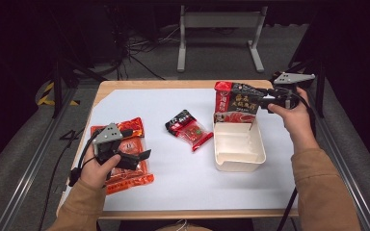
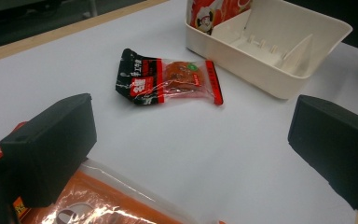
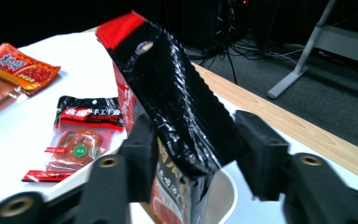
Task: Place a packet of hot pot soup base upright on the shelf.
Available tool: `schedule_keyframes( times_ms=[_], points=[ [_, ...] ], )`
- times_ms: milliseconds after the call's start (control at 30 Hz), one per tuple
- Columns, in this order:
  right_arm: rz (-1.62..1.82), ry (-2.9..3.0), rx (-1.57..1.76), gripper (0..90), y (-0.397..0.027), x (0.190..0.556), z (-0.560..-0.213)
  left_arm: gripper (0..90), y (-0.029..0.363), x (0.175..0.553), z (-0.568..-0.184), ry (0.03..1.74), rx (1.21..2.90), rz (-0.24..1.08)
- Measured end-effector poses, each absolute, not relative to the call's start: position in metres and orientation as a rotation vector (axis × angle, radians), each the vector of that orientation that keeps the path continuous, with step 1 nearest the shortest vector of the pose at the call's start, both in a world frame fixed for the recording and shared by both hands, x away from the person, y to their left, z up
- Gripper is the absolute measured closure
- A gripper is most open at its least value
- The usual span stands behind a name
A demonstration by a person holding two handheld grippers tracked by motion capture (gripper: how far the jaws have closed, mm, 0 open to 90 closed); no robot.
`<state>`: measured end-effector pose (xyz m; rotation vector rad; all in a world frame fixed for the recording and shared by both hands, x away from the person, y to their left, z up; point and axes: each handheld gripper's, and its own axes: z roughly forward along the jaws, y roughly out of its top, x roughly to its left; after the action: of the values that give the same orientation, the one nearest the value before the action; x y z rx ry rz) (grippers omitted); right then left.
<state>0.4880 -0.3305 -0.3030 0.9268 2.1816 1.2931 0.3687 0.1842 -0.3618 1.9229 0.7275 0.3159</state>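
A tall black-and-red packet (image 1: 236,102) stands upright in the far compartment of a cream bin (image 1: 238,163) at the right of the table. My right gripper (image 1: 265,101) reaches in from the right, level with the packet's upper half. In the right gripper view the packet (image 3: 172,93) stands between the two jaws, and the right pad is clear of it, so my right gripper (image 3: 200,158) is open. My left gripper (image 1: 142,156) hovers over orange packets (image 1: 130,178) at the left front. Its jaws are open and wide apart, with nothing between them (image 2: 191,144).
A small black-and-red snack packet (image 1: 189,129) lies flat mid-table, left of the bin (image 2: 279,88). The near compartments of the bin hold nothing. A white sheet (image 1: 173,101) covers the wooden table. A metal stand (image 1: 219,21) and cables are on the floor beyond.
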Motion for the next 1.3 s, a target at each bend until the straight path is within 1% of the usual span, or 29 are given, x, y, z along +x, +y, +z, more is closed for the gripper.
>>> schedule_keyframes(
  times_ms=[33,67,133,233,267,400,600,733,900,1133,1200,1300],
  points=[
    [1.29,2.171,0.93,42.5,-0.331,0.485,-0.301,1.7,0.184,0.369,-0.362,0.727,1.923,0.316],
    [1.29,2.171,0.93,42.5,-0.331,0.485,-0.301,1.7,0.184,0.37,-0.361,0.73,1.922,0.317],
    [1.33,2.136,0.912,35.6,-0.333,0.474,-0.293,1.8,0.184,0.372,-0.36,0.731,1.922,0.313],
    [1.317,2.129,0.904,33.5,-0.333,0.466,-0.286,1.7,0.183,0.373,-0.36,0.727,1.925,0.308],
    [1.3,2.119,0.897,32.6,-0.333,0.458,-0.28,1.7,0.182,0.374,-0.36,0.727,1.926,0.309],
    [1.252,2.098,0.875,31.9,-0.332,0.443,-0.272,1.9,0.182,0.374,-0.359,0.73,1.928,0.312],
    [1.248,2.093,0.869,31.0,-0.328,0.423,-0.269,1.9,0.183,0.375,-0.359,0.725,1.932,0.311],
    [1.254,2.145,0.936,31.1,-0.323,0.408,-0.271,2.2,0.186,0.376,-0.358,0.736,1.934,0.314],
    [1.283,2.16,0.893,30.6,-0.319,0.391,-0.279,2.7,0.193,0.375,-0.353,0.738,1.932,0.318],
    [1.306,2.195,0.887,27.5,-0.32,0.38,-0.297,2.6,0.198,0.374,-0.351,0.771,1.913,0.332],
    [1.345,2.187,0.921,24.4,-0.322,0.378,-0.304,2.7,0.2,0.376,-0.351,0.789,1.896,0.332],
    [1.365,2.19,0.938,23.8,-0.324,0.377,-0.312,3.1,0.203,0.376,-0.349,0.794,1.89,0.334]
  ],
)
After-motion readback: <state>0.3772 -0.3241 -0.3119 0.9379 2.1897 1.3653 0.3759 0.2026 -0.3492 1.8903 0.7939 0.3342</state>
